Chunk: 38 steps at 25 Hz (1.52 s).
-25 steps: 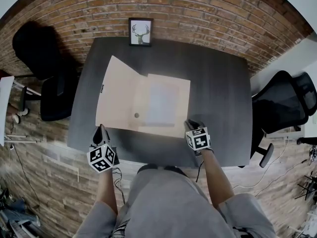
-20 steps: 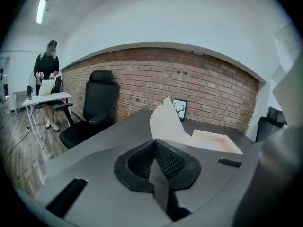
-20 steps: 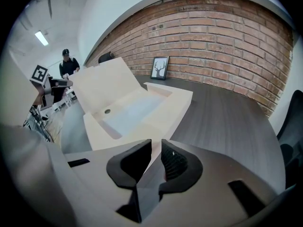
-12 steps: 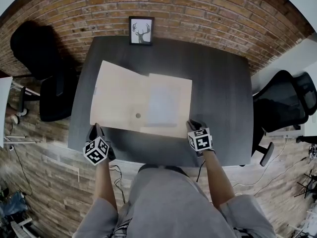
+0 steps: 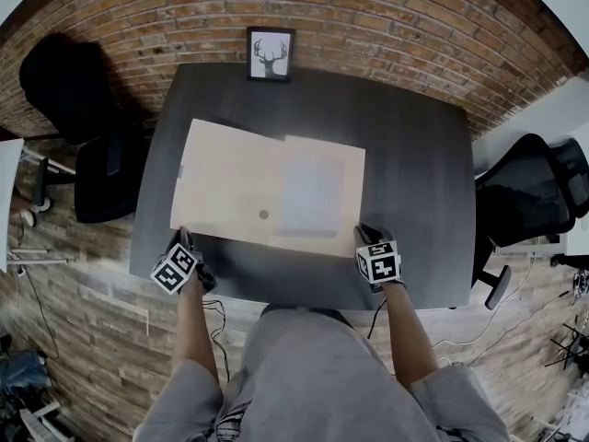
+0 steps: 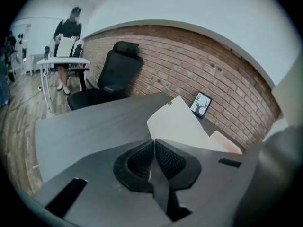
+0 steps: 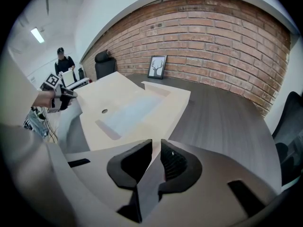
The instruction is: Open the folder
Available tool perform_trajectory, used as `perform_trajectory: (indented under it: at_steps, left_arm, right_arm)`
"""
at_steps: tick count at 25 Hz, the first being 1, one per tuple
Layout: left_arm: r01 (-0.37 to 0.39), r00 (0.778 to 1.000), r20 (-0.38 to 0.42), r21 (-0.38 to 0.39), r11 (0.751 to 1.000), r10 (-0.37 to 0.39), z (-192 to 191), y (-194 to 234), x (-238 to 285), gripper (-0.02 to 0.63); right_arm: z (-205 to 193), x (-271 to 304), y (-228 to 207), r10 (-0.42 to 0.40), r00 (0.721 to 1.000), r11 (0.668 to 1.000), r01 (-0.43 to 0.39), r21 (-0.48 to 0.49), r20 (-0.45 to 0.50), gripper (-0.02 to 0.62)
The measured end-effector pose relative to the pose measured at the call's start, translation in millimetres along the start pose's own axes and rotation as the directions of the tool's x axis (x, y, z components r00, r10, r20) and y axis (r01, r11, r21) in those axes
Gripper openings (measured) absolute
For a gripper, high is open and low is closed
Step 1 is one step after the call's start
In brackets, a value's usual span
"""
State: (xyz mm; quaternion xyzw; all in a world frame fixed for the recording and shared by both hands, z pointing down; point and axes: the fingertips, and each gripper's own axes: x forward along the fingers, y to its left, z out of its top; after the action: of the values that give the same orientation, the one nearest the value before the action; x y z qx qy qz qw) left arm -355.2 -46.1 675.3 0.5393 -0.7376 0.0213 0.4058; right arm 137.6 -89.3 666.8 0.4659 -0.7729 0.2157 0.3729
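Cream folder (image 5: 267, 196) open on table (image 5: 414, 173) | left gripper (image 5: 185, 239) clamped on near-left corner | right gripper (image 5: 364, 234) clamped on near-right corner

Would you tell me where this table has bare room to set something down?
The dark grey table is bare right of the open beige paper folder, and along the far edge right of the framed deer picture. The left-centre is crowded.

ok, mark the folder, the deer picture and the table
folder (image 5: 230, 187): head view, middle of the opened cover.
deer picture (image 5: 271, 55): head view, middle of the print.
table (image 5: 414, 173): head view, bare top beside the folder.
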Motion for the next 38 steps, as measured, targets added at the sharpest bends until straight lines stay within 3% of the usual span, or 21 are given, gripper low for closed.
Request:
perform_trajectory:
  at_steps: [2, 11, 18, 23, 29, 38]
  left_arm:
    - [0.019, 1.0, -0.015, -0.062, 0.998, -0.02, -3, 5, 6, 0.005]
    - [0.038, 0.996, -0.07, -0.206, 0.978, -0.053, -18, 23, 27, 0.005]
    - [0.024, 0.986, -0.148, -0.32, 0.947, -0.075, -27, 32, 37, 0.005]
    - [-0.03, 0.981, -0.189, -0.401, 0.915, -0.051, -37, 41, 44, 0.006]
    - [-0.036, 0.978, -0.202, -0.403, 0.915, -0.051, -36, 40, 43, 0.009]
    - [-0.051, 0.974, -0.222, -0.353, 0.934, -0.031, -39, 43, 37, 0.035]
  right_arm:
    - [0, 0, 0, -0.006, 1.0, 1.0, 0.006, 0.003, 0.002, 0.032]
    - [0, -1, 0, -0.018, 1.0, 1.0, 0.018, 0.003, -0.01, 0.031]
    - [-1, 0, 1, -0.025, 1.0, 1.0, 0.025, -0.009, -0.013, 0.023]
    - [-1, 1, 3, -0.031, 0.999, 0.999, 0.031, -0.015, -0.015, 0.02]
    - [1, 0, 2, -0.036, 0.999, 0.999, 0.035, -0.025, -0.018, 0.015]
    - [3, 4, 2, -0.063, 0.998, 0.997, 0.063, -0.041, -0.019, 0.005]
